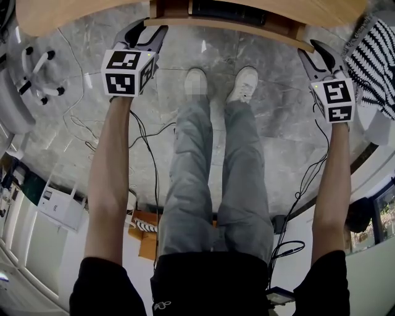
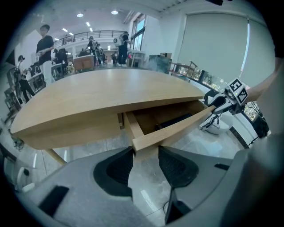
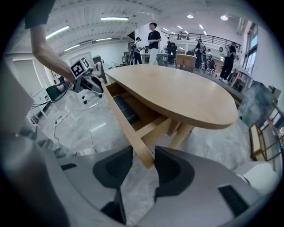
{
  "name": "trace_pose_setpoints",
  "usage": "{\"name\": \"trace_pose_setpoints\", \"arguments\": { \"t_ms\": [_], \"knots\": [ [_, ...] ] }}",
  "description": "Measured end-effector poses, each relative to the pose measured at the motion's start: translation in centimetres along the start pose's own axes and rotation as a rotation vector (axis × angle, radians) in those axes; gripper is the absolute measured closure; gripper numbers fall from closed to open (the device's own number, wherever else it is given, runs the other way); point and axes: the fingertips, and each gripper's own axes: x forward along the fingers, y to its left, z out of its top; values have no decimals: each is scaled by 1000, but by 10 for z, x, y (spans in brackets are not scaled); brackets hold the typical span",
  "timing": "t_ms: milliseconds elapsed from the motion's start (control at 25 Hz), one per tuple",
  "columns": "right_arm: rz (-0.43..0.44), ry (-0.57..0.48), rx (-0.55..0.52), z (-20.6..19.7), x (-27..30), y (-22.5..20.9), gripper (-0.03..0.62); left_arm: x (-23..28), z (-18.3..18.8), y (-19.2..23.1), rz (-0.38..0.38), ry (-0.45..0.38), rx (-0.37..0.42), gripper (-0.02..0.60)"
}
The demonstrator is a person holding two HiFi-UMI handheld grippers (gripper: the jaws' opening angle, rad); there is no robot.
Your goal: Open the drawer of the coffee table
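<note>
The wooden coffee table (image 1: 74, 12) runs along the top of the head view, with its drawer front (image 1: 234, 24) pulled out a little from under the top. A dark flat object (image 3: 124, 110) lies inside the drawer. My left gripper (image 1: 148, 31) is shut on the left end of the drawer front (image 2: 177, 126), whose corner sits between its pads (image 2: 117, 168). My right gripper (image 1: 313, 52) holds the other end; that corner (image 3: 148, 157) is pinched between its jaws. Each gripper also shows in the other's view, the right gripper (image 2: 213, 101) and the left gripper (image 3: 95, 84).
The person's legs and white shoes (image 1: 247, 83) stand on the marble floor between the two arms. Black cables (image 1: 148, 133) trail over the floor. A white chair base (image 1: 40, 74) is at the left, a striped object (image 1: 373, 49) at the right. People (image 3: 153, 35) stand far behind the table.
</note>
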Motion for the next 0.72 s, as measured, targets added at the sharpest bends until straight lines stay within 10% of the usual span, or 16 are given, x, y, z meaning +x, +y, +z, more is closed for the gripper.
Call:
{"name": "trace_pose_setpoints", "arguments": {
  "t_ms": [720],
  "knots": [
    [-15, 55, 65, -35, -18, 54, 445, -27, -49, -26, 6, 61, -7, 408]
  ]
}}
